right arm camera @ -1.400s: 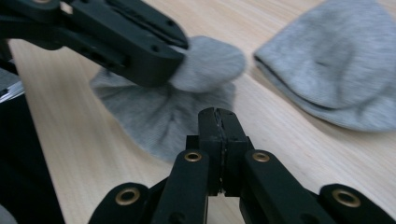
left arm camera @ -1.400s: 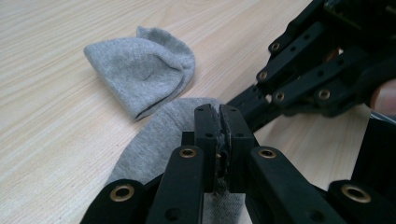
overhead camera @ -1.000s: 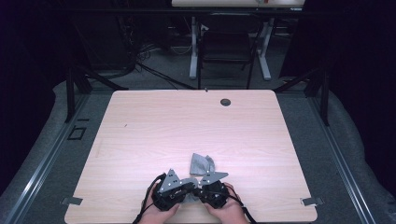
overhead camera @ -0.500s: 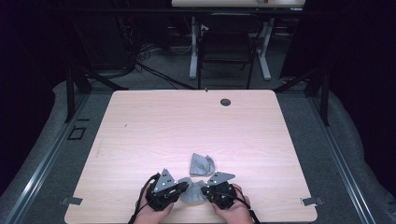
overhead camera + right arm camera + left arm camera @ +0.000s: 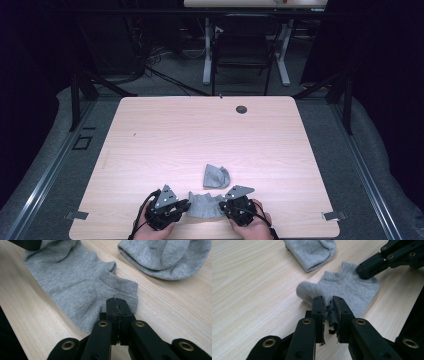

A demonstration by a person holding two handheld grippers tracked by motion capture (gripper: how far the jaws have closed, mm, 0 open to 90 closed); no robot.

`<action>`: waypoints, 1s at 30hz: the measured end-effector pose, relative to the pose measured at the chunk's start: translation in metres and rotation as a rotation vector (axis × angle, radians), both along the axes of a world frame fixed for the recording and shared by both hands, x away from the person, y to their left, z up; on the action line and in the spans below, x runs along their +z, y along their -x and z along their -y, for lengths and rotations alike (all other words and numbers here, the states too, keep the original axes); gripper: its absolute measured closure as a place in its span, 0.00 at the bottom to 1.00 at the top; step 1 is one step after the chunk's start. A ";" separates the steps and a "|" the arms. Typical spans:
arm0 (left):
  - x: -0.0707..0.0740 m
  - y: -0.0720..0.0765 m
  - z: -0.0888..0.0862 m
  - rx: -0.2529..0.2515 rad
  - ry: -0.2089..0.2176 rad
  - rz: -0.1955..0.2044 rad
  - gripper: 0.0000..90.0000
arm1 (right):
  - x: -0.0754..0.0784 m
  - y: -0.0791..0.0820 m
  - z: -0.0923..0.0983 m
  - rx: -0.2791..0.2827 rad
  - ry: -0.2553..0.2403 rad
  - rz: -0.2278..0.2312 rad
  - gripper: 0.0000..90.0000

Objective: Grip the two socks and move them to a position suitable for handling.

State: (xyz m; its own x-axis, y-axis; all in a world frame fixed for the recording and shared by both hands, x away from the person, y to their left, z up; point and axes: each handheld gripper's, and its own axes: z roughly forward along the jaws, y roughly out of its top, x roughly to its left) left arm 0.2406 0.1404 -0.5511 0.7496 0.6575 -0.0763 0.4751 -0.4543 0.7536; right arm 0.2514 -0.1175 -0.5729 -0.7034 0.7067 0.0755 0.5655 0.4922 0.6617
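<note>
- The flat grey ankle sock (image 5: 205, 205) is lying at the near edge of the wooden table (image 5: 150, 150), stretched between the two claws, its long axis running from 9 to 3 o'clock in the high view.
- The left gripper (image 5: 329, 305) is sitting at the sock's 9 o'clock end; its jaws have just been opening, and they are now standing slightly apart with a thin fold of the toe loose between them, so I judge the grip is letting go.
- The right gripper (image 5: 117, 305) is sitting at the 3 o'clock end, jaws pressed together on the sock's edge by the cuff.
- Both hands are equally near; whatever comes next is hanging on the right-hand pinch, I think.
- The second grey sock (image 5: 216, 175), bunched and folded, is lying just beyond at about 12 o'clock, close to the flat one but apart from it.
</note>
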 end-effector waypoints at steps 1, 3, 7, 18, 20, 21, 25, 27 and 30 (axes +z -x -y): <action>0.000 0.000 0.000 0.000 0.000 0.000 0.89 | 0.000 0.000 0.000 0.000 0.000 0.000 1.00; 0.001 -0.001 -0.002 0.009 0.009 0.003 0.88 | 0.000 0.000 0.000 -0.003 -0.003 0.000 1.00; 0.002 -0.003 -0.005 0.027 0.016 0.004 0.87 | 0.004 0.003 -0.002 0.004 -0.009 0.013 0.99; -0.010 -0.016 -0.004 0.069 -0.010 0.016 0.92 | 0.004 -0.010 -0.005 0.022 -0.054 0.074 0.96; -0.016 -0.017 -0.002 0.075 -0.034 0.010 0.93 | 0.002 -0.011 -0.004 0.018 -0.043 0.065 0.96; -0.018 -0.017 -0.001 0.075 -0.045 0.010 0.93 | 0.001 -0.012 -0.004 0.021 -0.036 0.061 0.96; -0.023 -0.017 0.002 0.078 -0.078 0.008 0.95 | -0.004 -0.012 -0.005 0.012 -0.026 0.055 0.99; -0.024 -0.015 0.002 0.085 -0.087 0.010 0.95 | -0.003 -0.010 -0.004 0.009 -0.002 0.055 1.00; -0.025 -0.014 0.002 0.101 -0.090 0.013 0.96 | -0.003 -0.008 -0.004 -0.006 -0.001 0.062 1.00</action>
